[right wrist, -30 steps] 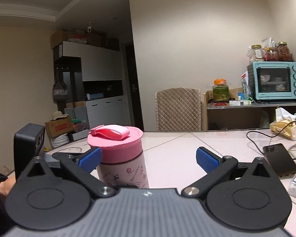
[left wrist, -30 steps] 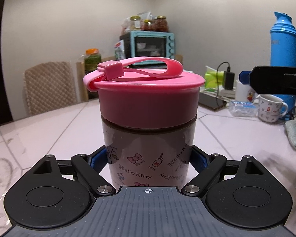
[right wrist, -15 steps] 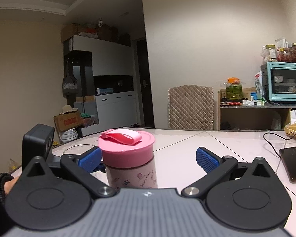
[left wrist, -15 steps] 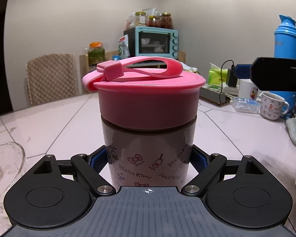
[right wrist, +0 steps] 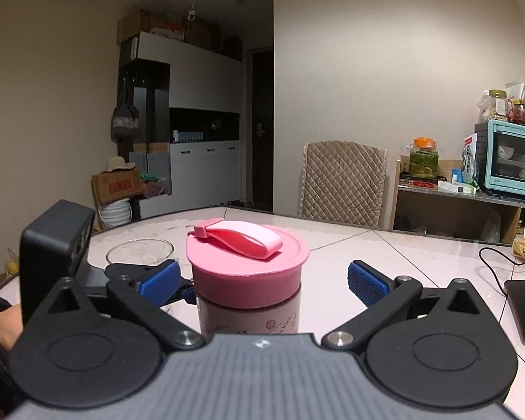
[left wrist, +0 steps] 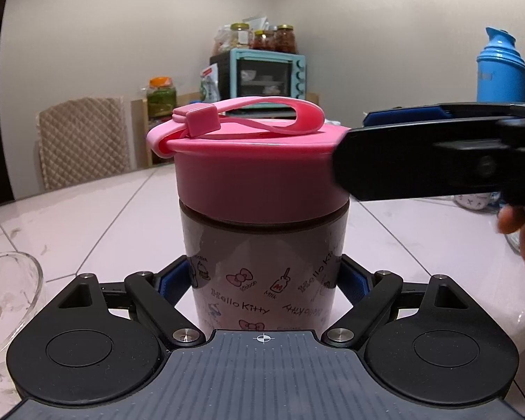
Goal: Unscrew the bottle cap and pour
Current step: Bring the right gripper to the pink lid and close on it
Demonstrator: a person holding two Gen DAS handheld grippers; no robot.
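A Hello Kitty bottle (left wrist: 262, 262) with a pink screw cap (left wrist: 259, 175) and pink strap stands upright on the white table. My left gripper (left wrist: 262, 285) is shut on the bottle's body, below the cap. In the right wrist view the cap (right wrist: 248, 269) sits between the blue pads of my right gripper (right wrist: 262, 281), which is open; the pads stand apart from the cap on both sides. The right gripper also shows in the left wrist view (left wrist: 419, 150), level with the cap's right side.
A clear glass bowl (left wrist: 3, 318) stands left of the bottle, also in the right wrist view (right wrist: 140, 252). A blue thermos (left wrist: 503, 66) and a mug are at the right. A phone (right wrist: 524, 308) with a cable lies on the table. A chair (right wrist: 342, 178) and shelf with a teal oven (left wrist: 269, 73) are behind.
My right gripper has moved in toward the bottle, so the cap now lies between its open pads. The left gripper kept its grip while its view turned; the glass bowl came into view.
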